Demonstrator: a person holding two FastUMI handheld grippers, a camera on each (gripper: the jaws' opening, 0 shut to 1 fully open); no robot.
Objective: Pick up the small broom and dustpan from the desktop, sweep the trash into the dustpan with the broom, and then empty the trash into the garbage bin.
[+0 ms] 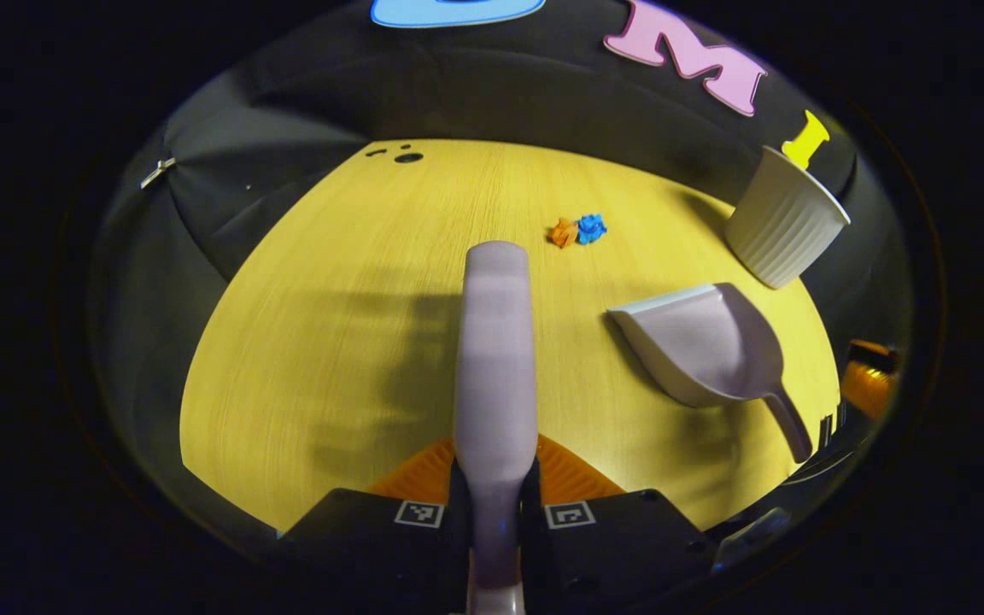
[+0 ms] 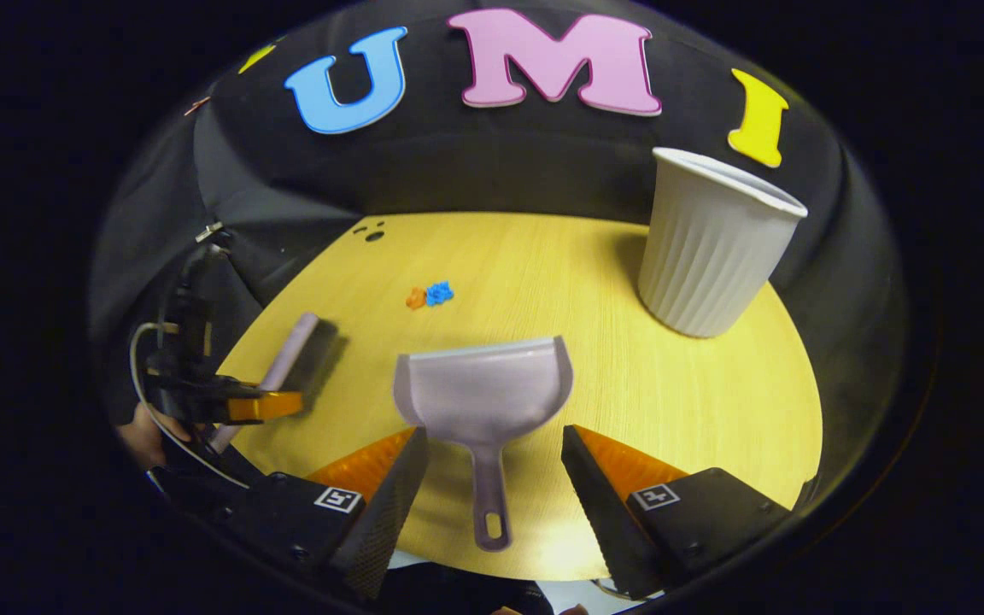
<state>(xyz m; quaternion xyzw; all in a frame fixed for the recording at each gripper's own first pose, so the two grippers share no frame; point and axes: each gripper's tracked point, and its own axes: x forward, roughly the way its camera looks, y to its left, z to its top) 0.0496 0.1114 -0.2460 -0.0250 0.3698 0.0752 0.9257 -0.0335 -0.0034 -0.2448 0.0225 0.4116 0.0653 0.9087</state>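
Left gripper [image 1: 494, 491], nearest the lens in the left gripper view: both fingers pressed against the pale lilac plastic small broom [image 1: 496, 359], pinching it near its base. Broom runs straight ahead from the jaws and stands above the round yellow wood-grain desktop [image 1: 304, 307], throwing a blurred shadow to its left. I cannot tell bristles from handle in this view.

Right gripper view shows the same left gripper [image 2: 240, 406] at the left rim of the desktop [image 2: 671, 384], with the small broom [image 2: 287, 363] slanting up out of it and a dark shadow just beside it. A hand [image 2: 146, 436] is partly visible behind that gripper.

Right gripper [image 2: 492, 465]: fingers spread wide, nothing between them touching. They straddle the handle of the pale lilac plastic dustpan [image 2: 483, 397], one finger either side, apart from it. Dustpan lies flat on the desktop, handle towards the camera, open lip facing away.

Trash: one small orange crumpled scrap and one small blue crumpled scrap [image 2: 430, 295], touching each other, beyond the dustpan lip and well apart from it. Left gripper view: scraps [image 1: 577, 231] ahead and right of the broom tip; dustpan [image 1: 705, 350] right of the broom.

White ribbed plastic garbage bin [image 2: 710, 256], cup-shaped, upright at the far right edge of the desktop, open top up. Left gripper view: bin [image 1: 782, 222] beyond the dustpan.
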